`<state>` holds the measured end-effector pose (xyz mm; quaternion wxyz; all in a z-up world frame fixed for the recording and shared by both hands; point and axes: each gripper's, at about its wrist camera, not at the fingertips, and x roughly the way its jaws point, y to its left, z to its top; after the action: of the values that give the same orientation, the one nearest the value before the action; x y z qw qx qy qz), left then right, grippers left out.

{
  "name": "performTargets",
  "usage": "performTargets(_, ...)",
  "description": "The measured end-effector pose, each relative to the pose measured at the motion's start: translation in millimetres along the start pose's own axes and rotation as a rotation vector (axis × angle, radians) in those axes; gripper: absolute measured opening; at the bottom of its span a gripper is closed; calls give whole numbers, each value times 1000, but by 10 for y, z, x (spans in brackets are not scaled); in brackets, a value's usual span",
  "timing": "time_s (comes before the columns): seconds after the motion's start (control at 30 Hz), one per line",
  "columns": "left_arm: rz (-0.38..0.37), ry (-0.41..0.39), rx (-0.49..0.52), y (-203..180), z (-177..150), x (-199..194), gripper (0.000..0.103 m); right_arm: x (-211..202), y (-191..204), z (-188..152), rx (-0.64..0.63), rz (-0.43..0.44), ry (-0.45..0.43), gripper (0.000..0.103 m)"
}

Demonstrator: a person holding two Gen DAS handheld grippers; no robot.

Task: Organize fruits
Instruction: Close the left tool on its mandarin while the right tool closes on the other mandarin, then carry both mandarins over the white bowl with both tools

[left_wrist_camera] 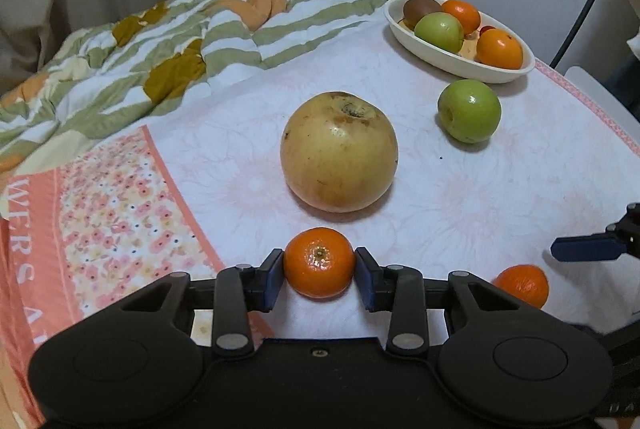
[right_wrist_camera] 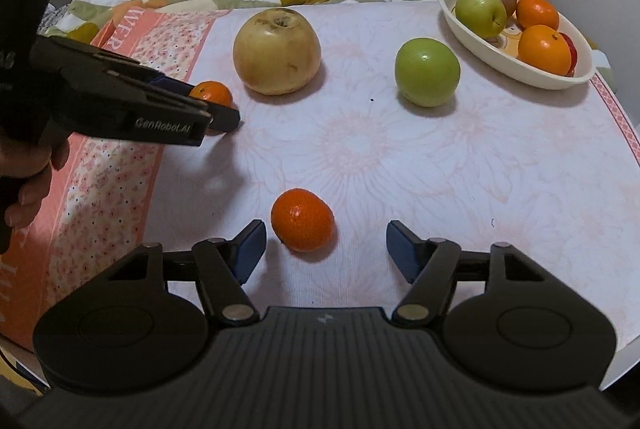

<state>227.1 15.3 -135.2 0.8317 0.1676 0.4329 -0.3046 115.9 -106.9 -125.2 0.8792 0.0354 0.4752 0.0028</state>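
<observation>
My left gripper (left_wrist_camera: 319, 258) is shut on a small tangerine (left_wrist_camera: 319, 269), both blue pads pressing its sides as it rests on the pink flowered sheet. From the right wrist view this gripper (right_wrist_camera: 224, 111) comes in from the left, with that tangerine (right_wrist_camera: 211, 92) partly hidden behind its fingers. My right gripper (right_wrist_camera: 326, 243) is open around a second tangerine (right_wrist_camera: 302, 220), which lies nearer the left pad and touches neither. One right finger (left_wrist_camera: 588, 248) and this tangerine (left_wrist_camera: 524, 285) show at the left view's right edge.
A big yellow round fruit (left_wrist_camera: 339, 151) and a green apple (left_wrist_camera: 469, 110) lie farther back. A white oval bowl (left_wrist_camera: 440, 63) at the back right holds tangerines, a green apple and a kiwi. A rumpled quilt (left_wrist_camera: 160, 61) lies behind. The surface's edge (right_wrist_camera: 624, 133) runs along the right.
</observation>
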Motion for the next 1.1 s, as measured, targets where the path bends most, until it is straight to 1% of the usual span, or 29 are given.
performTargets(0.07, 18, -13, 10, -22, -34, -36, 41, 27, -9, 5, 4, 6, 5, 74)
performTargets(0.13, 31, -19, 14, -28, -72, -64, 41, 53, -5, 8, 4, 11, 9, 73)
performTargets(0.4, 35, -14, -21, -13, -187, -147, 41, 78, 76, 24, -33, 22, 9, 65)
performTargets(0.47, 35, -15, -32, -6, -205, -179, 41, 80, 98, 23, -54, 22, 8, 50)
performTargets(0.53, 35, -20, -42, -3, -223, -224, 41, 64, 126, 27, -78, 17, 4, 50)
performTargets(0.7, 45, -52, -64, -25, -266, -395, 41, -13, 155, 15, -84, 22, -11, 50)
performTargets(0.83, 73, -100, -109, -58, -297, -597, 41, -131, 164, 23, -83, 24, -31, 50)
performTargets(0.93, 95, -137, -121, -134, -307, -758, 41, -245, 164, 31, -86, 22, -50, 50)
performTargets(1.1, 97, -182, -139, -261, -312, -970, 41, -430, 113, 44, -74, 19, -83, 50)
